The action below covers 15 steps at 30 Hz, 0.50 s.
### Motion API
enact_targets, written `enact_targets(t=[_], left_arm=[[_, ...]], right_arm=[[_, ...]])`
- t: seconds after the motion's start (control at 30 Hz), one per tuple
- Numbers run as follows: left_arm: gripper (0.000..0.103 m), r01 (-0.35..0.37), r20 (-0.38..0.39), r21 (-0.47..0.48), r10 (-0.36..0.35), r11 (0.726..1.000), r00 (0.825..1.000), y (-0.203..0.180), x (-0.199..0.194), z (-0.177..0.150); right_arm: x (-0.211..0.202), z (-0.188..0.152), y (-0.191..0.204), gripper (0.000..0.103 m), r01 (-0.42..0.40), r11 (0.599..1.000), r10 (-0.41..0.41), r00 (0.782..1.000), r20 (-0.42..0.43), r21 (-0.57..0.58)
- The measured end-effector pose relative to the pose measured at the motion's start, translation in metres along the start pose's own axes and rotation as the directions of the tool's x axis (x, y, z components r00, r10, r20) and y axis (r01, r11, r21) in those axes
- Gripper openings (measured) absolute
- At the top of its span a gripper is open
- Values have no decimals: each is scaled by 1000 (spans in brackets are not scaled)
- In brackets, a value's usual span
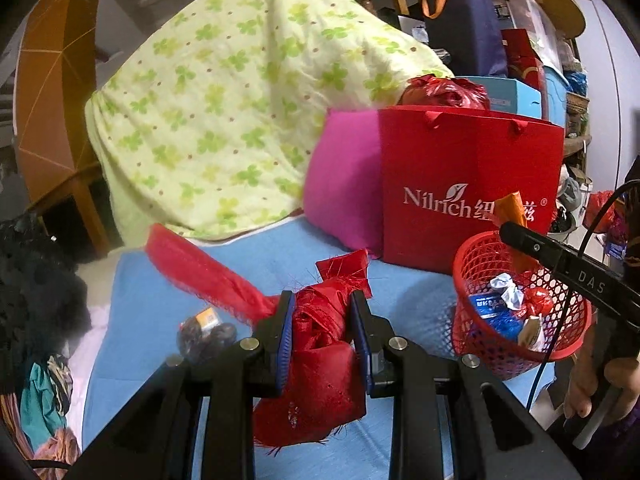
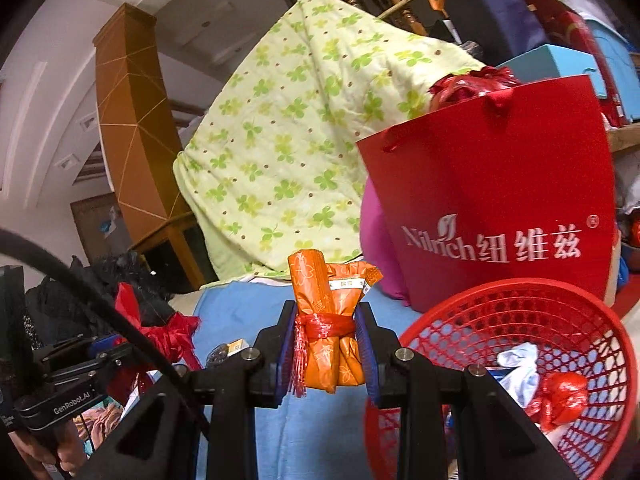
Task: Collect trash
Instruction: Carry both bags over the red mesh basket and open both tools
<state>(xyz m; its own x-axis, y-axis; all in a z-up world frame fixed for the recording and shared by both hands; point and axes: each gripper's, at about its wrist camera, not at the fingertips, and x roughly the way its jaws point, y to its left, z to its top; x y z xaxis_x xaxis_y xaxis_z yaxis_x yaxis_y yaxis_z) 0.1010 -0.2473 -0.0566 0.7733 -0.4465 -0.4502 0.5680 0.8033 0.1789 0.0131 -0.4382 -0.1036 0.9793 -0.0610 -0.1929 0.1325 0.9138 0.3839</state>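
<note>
My left gripper point(image 1: 323, 304) is shut on a crumpled red cloth scrap point(image 1: 320, 356), held above the blue sheet point(image 1: 152, 304); a long red strip trails up to the left. My right gripper point(image 2: 326, 312) is shut on an orange wrapper bundle point(image 2: 330, 320) tied with a red band. A red mesh basket point(image 1: 476, 332) stands to the right, holding blue, white and red wrappers; it also shows in the right wrist view point(image 2: 520, 312). The right gripper's arm and orange bundle point(image 1: 516, 208) hover over the basket's far rim. A small dark packet point(image 1: 206, 330) lies on the sheet left of my left gripper.
A red Nilrich paper bag point(image 1: 468, 184) stands behind the basket, beside a pink pillow point(image 1: 344, 184) and a green clover-print quilt point(image 1: 224, 104). Dark clothes point(image 1: 36, 280) pile at the left edge. Boxes and bags stack at the back right.
</note>
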Motion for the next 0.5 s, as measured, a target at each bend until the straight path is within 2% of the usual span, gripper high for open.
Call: enact_targets(t=[0.5], left_arm=[[29, 31, 39, 68, -34, 997, 999, -44, -6, 26]], right_arm=[[-31, 7, -46, 31, 38, 996, -42, 998, 45, 75]])
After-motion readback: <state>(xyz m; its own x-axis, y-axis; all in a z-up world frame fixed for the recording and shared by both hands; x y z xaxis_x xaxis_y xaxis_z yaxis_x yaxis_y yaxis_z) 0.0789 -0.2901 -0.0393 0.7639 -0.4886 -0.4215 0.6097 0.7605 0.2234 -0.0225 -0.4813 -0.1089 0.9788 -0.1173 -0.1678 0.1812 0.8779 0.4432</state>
